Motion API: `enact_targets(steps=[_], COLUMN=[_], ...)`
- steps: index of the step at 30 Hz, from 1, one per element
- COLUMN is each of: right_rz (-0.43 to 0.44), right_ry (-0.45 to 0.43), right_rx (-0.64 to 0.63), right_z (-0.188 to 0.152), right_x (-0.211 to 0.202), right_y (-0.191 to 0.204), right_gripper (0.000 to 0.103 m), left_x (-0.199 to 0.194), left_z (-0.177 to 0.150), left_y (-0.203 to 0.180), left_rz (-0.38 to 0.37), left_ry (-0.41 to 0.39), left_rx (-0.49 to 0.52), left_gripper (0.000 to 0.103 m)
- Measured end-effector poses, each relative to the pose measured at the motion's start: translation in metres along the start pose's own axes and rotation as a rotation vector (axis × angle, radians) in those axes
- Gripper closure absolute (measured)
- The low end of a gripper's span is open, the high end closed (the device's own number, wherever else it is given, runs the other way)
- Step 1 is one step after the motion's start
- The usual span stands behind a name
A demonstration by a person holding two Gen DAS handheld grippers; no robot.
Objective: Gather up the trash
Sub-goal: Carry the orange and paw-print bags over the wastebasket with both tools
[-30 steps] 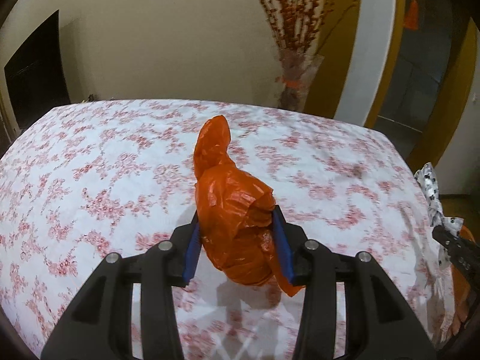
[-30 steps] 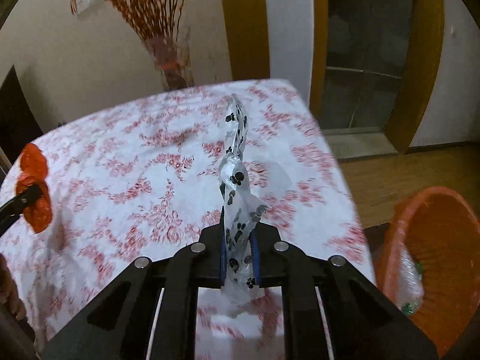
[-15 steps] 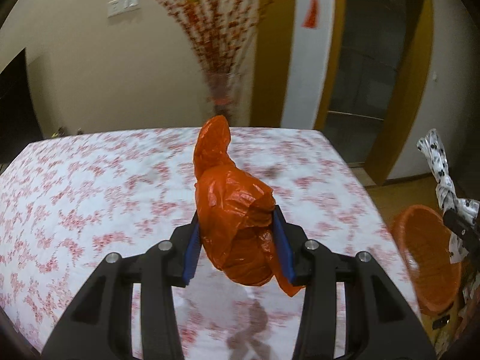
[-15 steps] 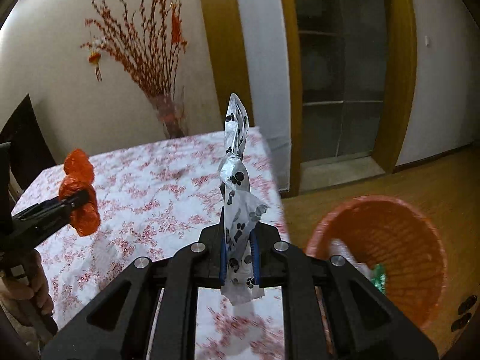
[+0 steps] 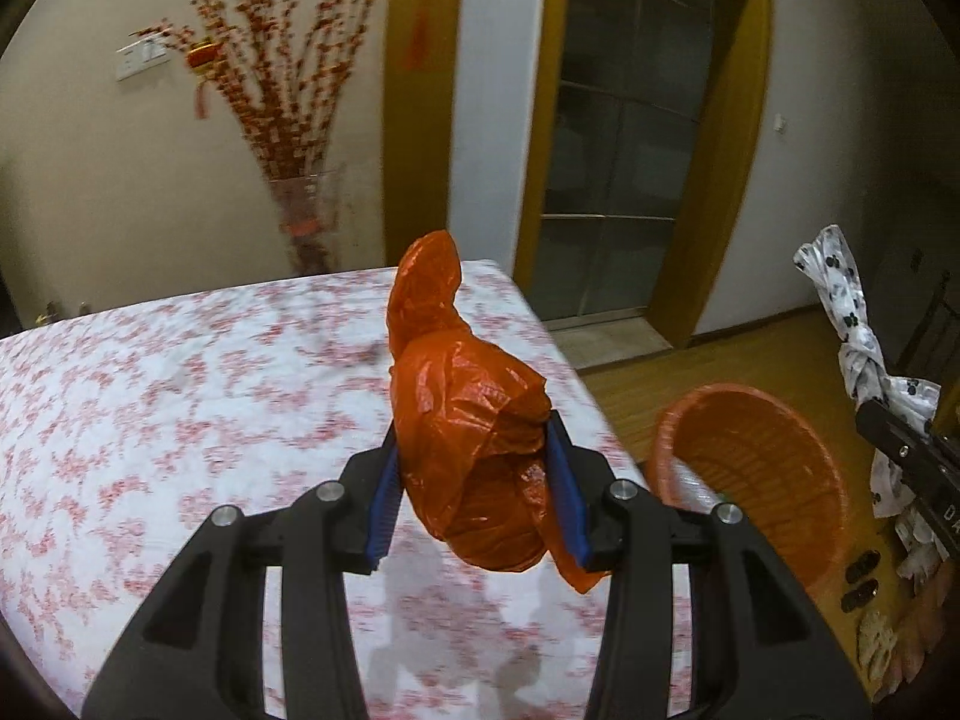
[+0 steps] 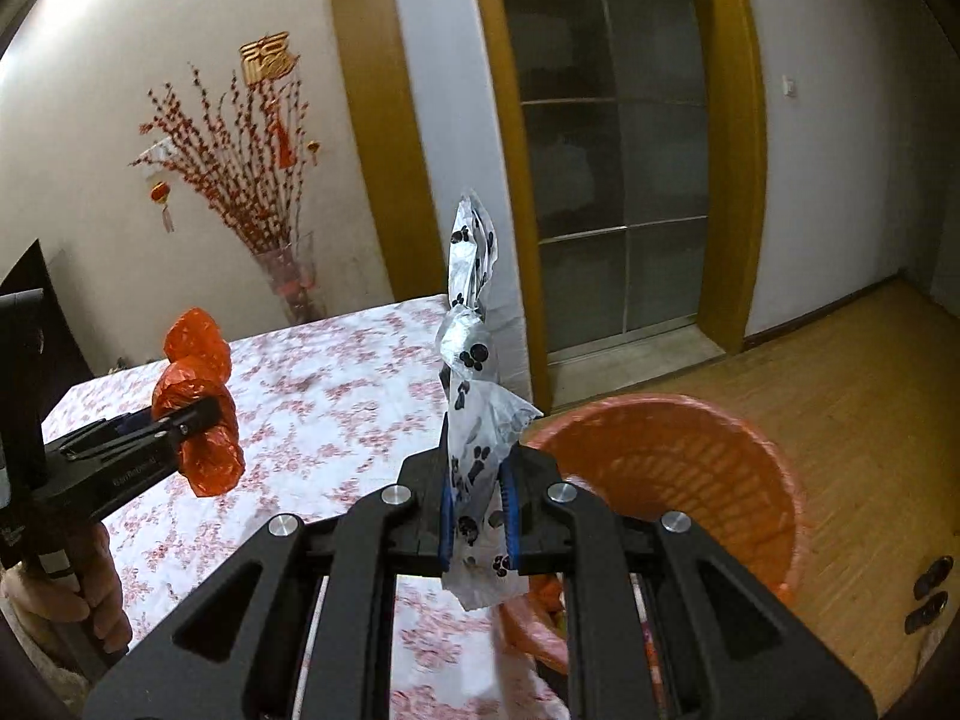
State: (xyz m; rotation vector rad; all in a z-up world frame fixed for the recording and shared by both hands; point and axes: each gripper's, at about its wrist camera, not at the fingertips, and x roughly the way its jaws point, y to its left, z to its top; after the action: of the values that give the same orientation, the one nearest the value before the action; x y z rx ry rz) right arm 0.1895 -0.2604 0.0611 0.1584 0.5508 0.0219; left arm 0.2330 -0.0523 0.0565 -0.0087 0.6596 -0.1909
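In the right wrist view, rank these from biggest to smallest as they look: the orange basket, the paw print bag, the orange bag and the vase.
1. Orange basket, clearly the largest.
2. Paw print bag, held in the right gripper; being nearest the camera inflates it.
3. Orange bag in the left gripper and the vase look alike; the vase stands farther off, so no ranking.

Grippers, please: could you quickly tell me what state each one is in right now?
Left gripper: closed on the orange plastic bag.
Right gripper: closed on the paw-print plastic bag.
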Motion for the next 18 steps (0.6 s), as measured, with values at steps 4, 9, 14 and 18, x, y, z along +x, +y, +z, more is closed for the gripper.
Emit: enact_targets(steps=[4,9,14,18], right_rz=[-0.024,-0.046,-0.069,-0.086], right_ry=[-0.009,-0.016,-0.016,-0.014], right_rx=[0.016,0.03,0.049,0.064], right_z=[-0.001,-0.003,-0.005,-0.005], right_x=[-0.007,-0.014,-0.017,-0.017], right_y=[-0.012,-0.026,-0.04,-0.049], right_gripper=[0.09,0.09,0.09,0.09], left_x=[0.001,0.003,0.009,0.013], left_z=[0.0,-0.001,-0.002,-0.004], left_y=[-0.022,-0.049,-0.07,-0.091], left_rz=[-0.035,-0.083,-0.122,-0.154], left_ry=[0.005,0.012,0.023,0.034], left_rx=[0.024,0.049,0.071,0.091], left_gripper=[0.06,0.06,0.06,0.06])
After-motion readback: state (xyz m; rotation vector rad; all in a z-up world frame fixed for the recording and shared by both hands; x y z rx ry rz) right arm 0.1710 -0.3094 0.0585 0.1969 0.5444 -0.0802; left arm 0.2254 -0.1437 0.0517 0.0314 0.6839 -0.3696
